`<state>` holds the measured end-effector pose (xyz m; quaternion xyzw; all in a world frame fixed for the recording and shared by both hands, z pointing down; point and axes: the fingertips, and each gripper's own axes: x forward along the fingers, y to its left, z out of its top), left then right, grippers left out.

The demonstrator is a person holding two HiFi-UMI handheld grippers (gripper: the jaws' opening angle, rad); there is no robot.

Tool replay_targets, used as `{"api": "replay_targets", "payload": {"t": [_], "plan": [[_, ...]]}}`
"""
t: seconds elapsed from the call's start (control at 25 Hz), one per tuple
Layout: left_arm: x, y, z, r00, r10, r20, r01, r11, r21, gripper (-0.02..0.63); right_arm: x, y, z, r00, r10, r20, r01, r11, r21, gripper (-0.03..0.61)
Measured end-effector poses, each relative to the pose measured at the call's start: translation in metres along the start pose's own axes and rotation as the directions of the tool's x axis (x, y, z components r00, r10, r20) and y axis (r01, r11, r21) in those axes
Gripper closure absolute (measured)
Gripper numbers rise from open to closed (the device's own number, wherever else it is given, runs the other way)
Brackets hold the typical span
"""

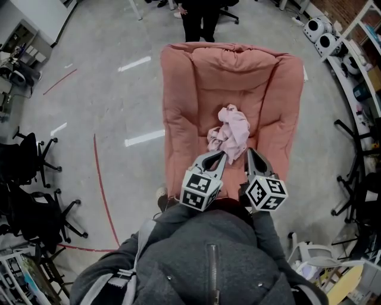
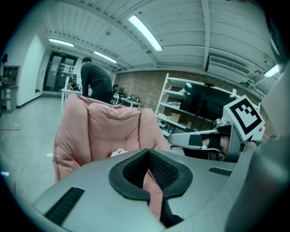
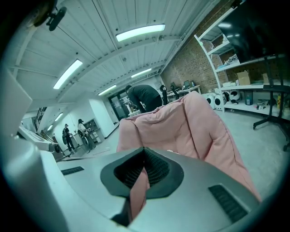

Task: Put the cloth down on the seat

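A crumpled pale pink cloth (image 1: 229,132) lies on the seat of a salmon-pink padded armchair (image 1: 184,107). Both grippers hover at the seat's front edge, just short of the cloth. My left gripper (image 1: 224,154) is shut with nothing held, and its tips point at the cloth's near edge. My right gripper (image 1: 249,151) is also shut and empty, just right of the cloth's lowest fold. In the left gripper view the shut jaws (image 2: 147,152) face the chair back (image 2: 108,129), and the cloth (image 2: 118,152) peeks over them. The right gripper view shows its own jaws (image 3: 144,150) before the chair (image 3: 190,122).
A person in dark clothes (image 1: 199,18) stands behind the chair. Black office chairs (image 1: 27,164) stand at the left and shelving with equipment (image 1: 357,77) at the right. A red line (image 1: 101,184) marks the grey floor. The holder's grey jacket (image 1: 208,256) fills the bottom.
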<state>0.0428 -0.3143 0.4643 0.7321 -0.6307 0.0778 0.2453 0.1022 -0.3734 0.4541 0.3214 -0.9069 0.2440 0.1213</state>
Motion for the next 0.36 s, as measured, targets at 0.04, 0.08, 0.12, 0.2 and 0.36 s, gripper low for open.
{"api": "replay_targets", "payload": {"t": [0.04,0.08,0.12,0.2,0.36], "plan": [[0.001,0.001,-0.001,1.0,-0.002,-0.004,0.002,1.0,0.001,0.604,0.0,-0.001,-0.001,1.0,-0.002,-0.002,0.002,1.0,0.002,0.569],[0.002,0.001,-0.002,1.0,-0.005,-0.009,0.005,1.0,-0.003,0.604,0.001,-0.001,-0.002,1.0,-0.002,-0.005,0.002,1.0,0.004,0.569],[0.003,0.0,-0.002,1.0,-0.01,-0.014,0.01,1.0,-0.014,0.604,0.001,-0.003,-0.003,1.0,-0.003,-0.009,0.003,1.0,0.007,0.569],[0.007,-0.002,-0.003,0.999,-0.025,-0.022,0.024,0.999,-0.035,0.604,0.002,-0.006,-0.006,1.0,-0.003,-0.019,0.003,1.0,0.014,0.569],[0.011,-0.004,-0.007,0.998,-0.039,-0.04,0.037,0.998,-0.044,0.604,0.004,-0.01,-0.01,0.999,-0.004,-0.034,0.005,0.999,0.031,0.569]]}}
